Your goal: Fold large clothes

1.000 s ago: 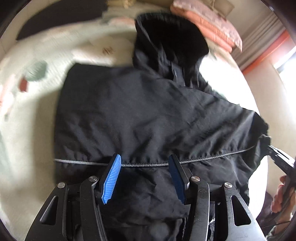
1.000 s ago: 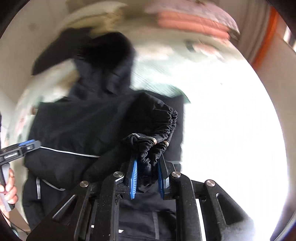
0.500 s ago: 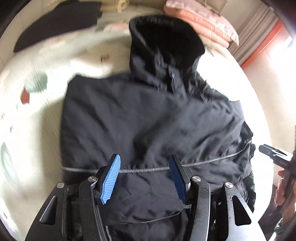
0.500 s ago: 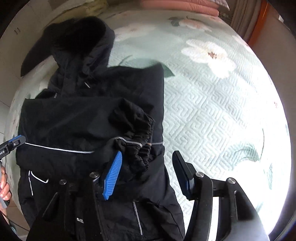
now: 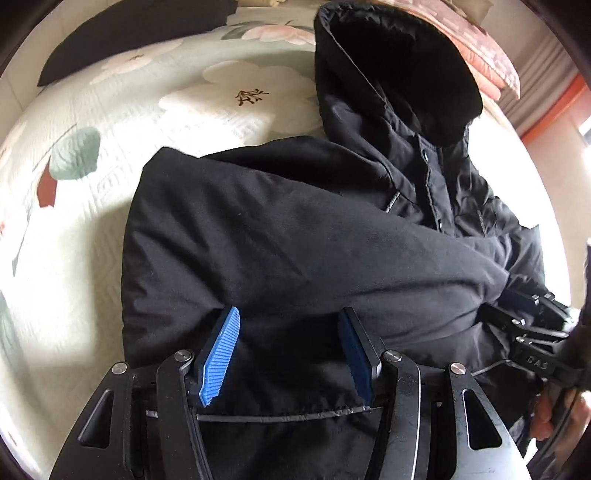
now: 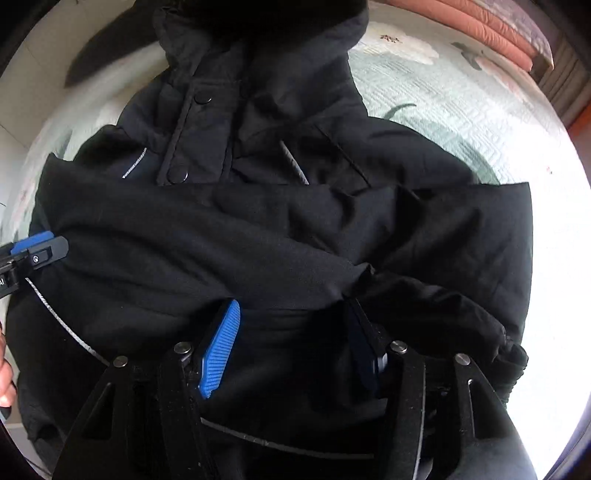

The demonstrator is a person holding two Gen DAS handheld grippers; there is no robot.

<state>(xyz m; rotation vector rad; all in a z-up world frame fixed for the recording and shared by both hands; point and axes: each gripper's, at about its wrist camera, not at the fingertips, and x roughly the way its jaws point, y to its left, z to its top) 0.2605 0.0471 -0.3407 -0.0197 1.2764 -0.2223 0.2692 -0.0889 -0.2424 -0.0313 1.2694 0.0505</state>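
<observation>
Floral quilt (image 5: 207, 110) | black jacket (image 5: 295, 240) | curtains (image 5: 532, 66) | both grippers' fingers (image 5: 221, 350) apart, empty

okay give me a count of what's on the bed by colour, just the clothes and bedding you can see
Black: 2, the hooded jacket and a flat dark cloth at the far edge.
Pink: 1, the folded stack of bedding.
Pale green floral: 1, the quilt under it all.
Total: 4

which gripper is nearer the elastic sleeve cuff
Right. The right gripper hangs open beside the cuff; the left gripper sits across the jacket.
</observation>
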